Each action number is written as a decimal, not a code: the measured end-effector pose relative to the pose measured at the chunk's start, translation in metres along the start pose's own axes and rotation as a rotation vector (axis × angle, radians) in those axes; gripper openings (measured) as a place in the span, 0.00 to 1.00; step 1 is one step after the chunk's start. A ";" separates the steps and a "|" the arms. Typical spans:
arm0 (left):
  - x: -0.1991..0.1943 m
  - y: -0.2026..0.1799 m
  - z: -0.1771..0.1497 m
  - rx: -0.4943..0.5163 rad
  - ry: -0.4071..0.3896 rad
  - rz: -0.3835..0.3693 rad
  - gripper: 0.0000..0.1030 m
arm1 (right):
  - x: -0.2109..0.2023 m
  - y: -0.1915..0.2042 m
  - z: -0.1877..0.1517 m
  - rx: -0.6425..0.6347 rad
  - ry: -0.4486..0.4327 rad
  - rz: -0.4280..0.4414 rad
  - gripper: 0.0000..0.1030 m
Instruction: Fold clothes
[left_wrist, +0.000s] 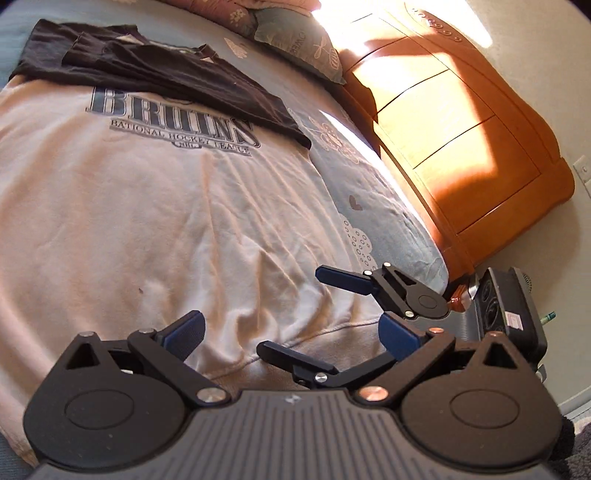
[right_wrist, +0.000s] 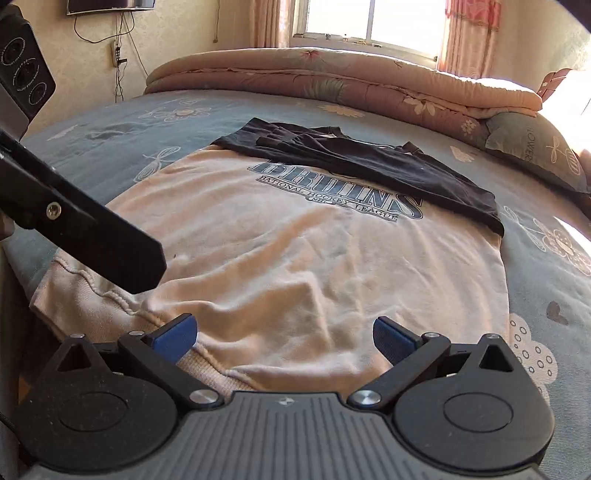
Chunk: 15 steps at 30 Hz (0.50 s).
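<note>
Between both spread tools (right_wrist: 283, 338), the sweatshirt's (right_wrist: 295, 266) hem

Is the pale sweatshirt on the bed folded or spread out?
Spread out. The pale sweatshirt lies flat, print side up, on the bed, wrinkled, with its hem toward the cameras. A dark garment covers its top.

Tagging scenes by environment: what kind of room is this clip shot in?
Almost certainly a home bedroom. A bed with a blue floral sheet fills both views, a folded quilt and a pillow lie at its far edge, and a wooden headboard stands alongside.
</note>
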<state>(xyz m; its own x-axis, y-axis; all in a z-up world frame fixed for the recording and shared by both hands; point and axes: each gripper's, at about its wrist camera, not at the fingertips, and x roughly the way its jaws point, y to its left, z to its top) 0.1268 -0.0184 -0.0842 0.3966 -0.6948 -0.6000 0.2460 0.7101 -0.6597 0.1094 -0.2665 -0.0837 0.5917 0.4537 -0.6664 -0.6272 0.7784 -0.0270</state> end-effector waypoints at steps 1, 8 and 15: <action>0.002 0.004 -0.006 -0.026 0.007 -0.008 0.97 | 0.002 0.002 -0.003 -0.002 0.023 0.013 1.00; -0.013 -0.002 -0.021 -0.043 -0.009 -0.015 0.97 | -0.021 0.008 -0.038 -0.025 0.062 0.008 1.00; -0.007 -0.003 -0.008 -0.046 -0.018 -0.009 0.97 | -0.021 0.006 -0.017 0.012 -0.010 -0.027 1.00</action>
<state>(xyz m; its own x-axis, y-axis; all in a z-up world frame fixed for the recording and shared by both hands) 0.1160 -0.0165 -0.0812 0.4100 -0.6989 -0.5860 0.2091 0.6974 -0.6855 0.0843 -0.2793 -0.0826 0.6132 0.4368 -0.6582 -0.6049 0.7955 -0.0356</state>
